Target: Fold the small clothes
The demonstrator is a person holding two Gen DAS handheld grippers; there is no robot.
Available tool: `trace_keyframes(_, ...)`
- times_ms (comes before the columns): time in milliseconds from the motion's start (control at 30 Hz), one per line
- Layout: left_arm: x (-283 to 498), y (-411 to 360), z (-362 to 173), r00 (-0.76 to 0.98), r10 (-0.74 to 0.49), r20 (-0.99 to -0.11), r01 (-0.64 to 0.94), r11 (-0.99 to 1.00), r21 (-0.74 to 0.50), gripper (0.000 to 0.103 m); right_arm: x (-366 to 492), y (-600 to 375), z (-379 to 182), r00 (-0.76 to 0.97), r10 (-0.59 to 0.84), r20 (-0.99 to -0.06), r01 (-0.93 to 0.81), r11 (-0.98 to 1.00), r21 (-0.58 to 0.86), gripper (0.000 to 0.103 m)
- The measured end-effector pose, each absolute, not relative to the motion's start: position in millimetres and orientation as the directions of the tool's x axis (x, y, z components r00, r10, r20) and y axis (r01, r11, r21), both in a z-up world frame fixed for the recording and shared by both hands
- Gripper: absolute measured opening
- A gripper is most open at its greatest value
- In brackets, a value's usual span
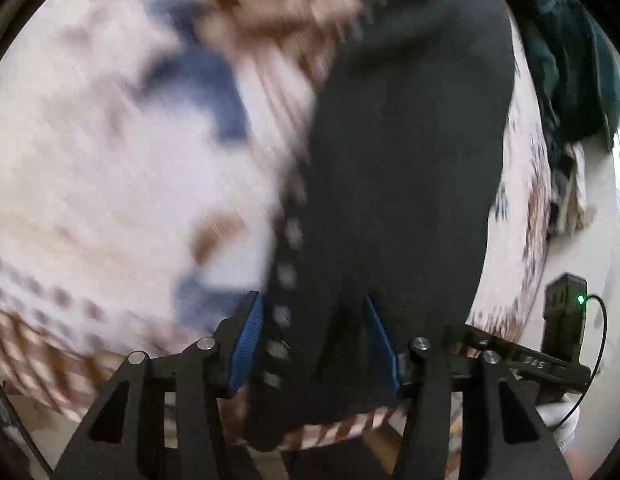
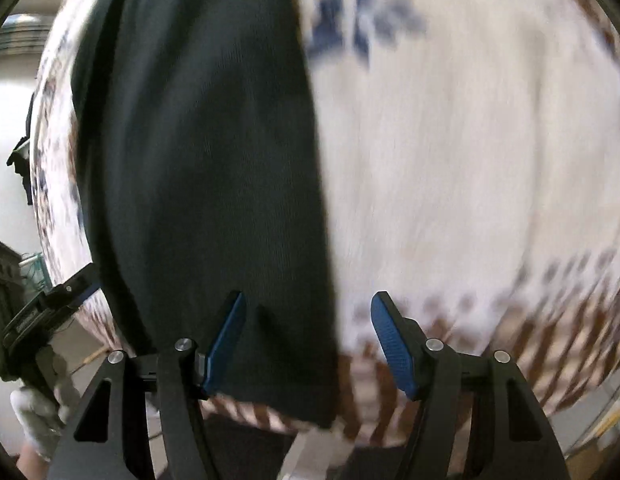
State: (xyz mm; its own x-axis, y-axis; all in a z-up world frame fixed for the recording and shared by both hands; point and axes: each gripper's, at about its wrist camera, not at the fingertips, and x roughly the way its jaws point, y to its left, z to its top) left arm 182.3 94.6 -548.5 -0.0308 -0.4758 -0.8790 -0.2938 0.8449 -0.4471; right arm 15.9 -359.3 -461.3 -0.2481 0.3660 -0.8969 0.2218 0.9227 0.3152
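Nearest, in the left wrist view: left gripper (image 1: 312,322) angled steeply down, blue pads either side of the near end of a dark garment (image 1: 410,152); cloth between them, but too blurred to tell whether pinched or merely straddled. In the right wrist view: right gripper (image 2: 307,322) likewise tilted down, jaws wide apart, only the left pad at the garment's near edge (image 2: 213,160), nothing clamped. Farther out: garment lying long and flat on a patterned white, brown and blue cloth (image 1: 109,160), stretching away. Probably light, soft, floppy knit, likely to sag. Best taken at the near corners. Gloved hand (image 2: 37,420) at lower left.
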Motion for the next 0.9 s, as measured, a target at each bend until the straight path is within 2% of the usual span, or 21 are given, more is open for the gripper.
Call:
trace_keyframes(33, 185.2, 90.4, -547.6, -0.02, -0.465, -0.885, -0.253, 0.859, -0.445, 0.005, 6.0, -355.0, -466.8, -0.266, 0.377, -0.887, 0.229, 0.919, 0.322, 0.061)
trace_keyframes(67, 186.0, 87.3, -547.4, -0.025, -0.421, -0.907, -0.197, 0.891, -0.408, 0.005, -2.9, -351.5, -471.2, -0.272, 0.389, -0.88, 0.234, 0.914, 0.332, 0.032)
trace_keyframes(100, 195.3, 90.5, -547.6, -0.027, -0.414, -0.91, -0.193, 0.895, -0.402, 0.006, -12.0, -347.3, -472.5, -0.275, 0.384, -0.881, 0.239, 0.915, 0.324, 0.018)
trace_keyframes(200, 198.3, 118.3, -556.6, -0.087, -0.519, -0.85, -0.298, 0.828, -0.475, 0.01, -27.4, -340.1, -474.1, -0.313, 0.261, -0.913, 0.176, 0.961, 0.214, 0.013)
trace_keyframes(267, 216.4, 126.5, -541.6, -0.118, -0.495, -0.861, -0.261, 0.852, -0.454, 0.022, -32.3, -336.2, -479.8, -0.347, 0.203, -0.916, 0.164, 0.974, 0.154, 0.013)
trace_keyframes(300, 225.2, 125.4, -528.1, -0.096, -0.494, -0.864, -0.241, 0.854, -0.461, 0.033, -30.1, -333.7, -480.2, -0.365, 0.218, -0.905, 0.178, 0.971, 0.162, 0.013)
trace_keyframes(333, 232.0, 131.4, -516.0, -0.054, -0.51, -0.858, -0.219, 0.845, -0.488, 0.045, -25.1, -332.3, -478.4, -0.376, 0.237, -0.896, 0.182, 0.967, 0.18, 0.018)
trace_keyframes(400, 266.0, 138.5, -487.7, 0.06, -0.526, -0.848, -0.179, 0.83, -0.528, 0.052, -3.5, -338.0, -464.0, -0.352, 0.27, -0.896, 0.184, 0.959, 0.217, 0.029)
trace_keyframes(433, 286.0, 139.5, -476.7, 0.106, -0.535, -0.838, -0.169, 0.821, -0.546, 0.053, 8.7, -340.7, -455.0, -0.315, 0.275, -0.908, 0.191, 0.956, 0.223, 0.044)
trace_keyframes(467, 308.7, 138.9, -467.5, 0.148, -0.546, -0.824, -0.158, 0.81, -0.565, 0.053, 27.9, -337.8, -448.5, -0.268, 0.283, -0.921, 0.204, 0.951, 0.233, 0.05)
trace_keyframes(600, 425.7, 142.8, -454.7, 0.292, -0.534, -0.794, -0.11, 0.806, -0.582, 0.053, 103.9, -349.4, -426.6, -0.109, 0.321, -0.941, 0.249, 0.925, 0.287, 0.05)
trace_keyframes(733, 524.3, 142.3, -480.2, 0.301, -0.47, -0.83, -0.093, 0.851, -0.516, 0.053, 203.5, -356.1, -427.0, 0.05, 0.336, -0.941, 0.264, 0.904, 0.337, 0.05)
trace_keyframes(767, 547.0, 137.9, -494.8, 0.276, -0.456, -0.846, -0.096, 0.863, -0.496, 0.052, 230.3, -358.7, -428.8, 0.073, 0.334, -0.94, 0.266, 0.901, 0.342, 0.05)
trace_keyframes(800, 561.6, 134.5, -506.2, 0.261, -0.456, -0.851, -0.094, 0.865, -0.492, 0.045, 256.5, -359.0, -433.3, 0.094, 0.347, -0.933, 0.27, 0.893, 0.359, 0.05)
trace_keyframes(833, 569.0, 131.8, -511.1, 0.252, -0.466, -0.848, -0.088, 0.862, -0.499, 0.005, 279.2, -358.4, -439.4, 0.104, 0.367, -0.924, 0.271, 0.884, 0.381, 0.057)
trace_keyframes(867, 574.9, 128.9, -520.6, 0.225, -0.471, -0.853, -0.082, 0.863, -0.499, 0.003, 296.3, -360.5, -443.7, 0.103, 0.381, -0.919, 0.273, 0.877, 0.395, 0.065)
trace_keyframes(900, 581.1, 127.4, -527.7, 0.211, -0.473, -0.856, -0.075, 0.865, -0.496, 0.003, 311.8, -361.1, -450.3, 0.095, 0.396, -0.913, 0.274, 0.872, 0.406, 0.067)
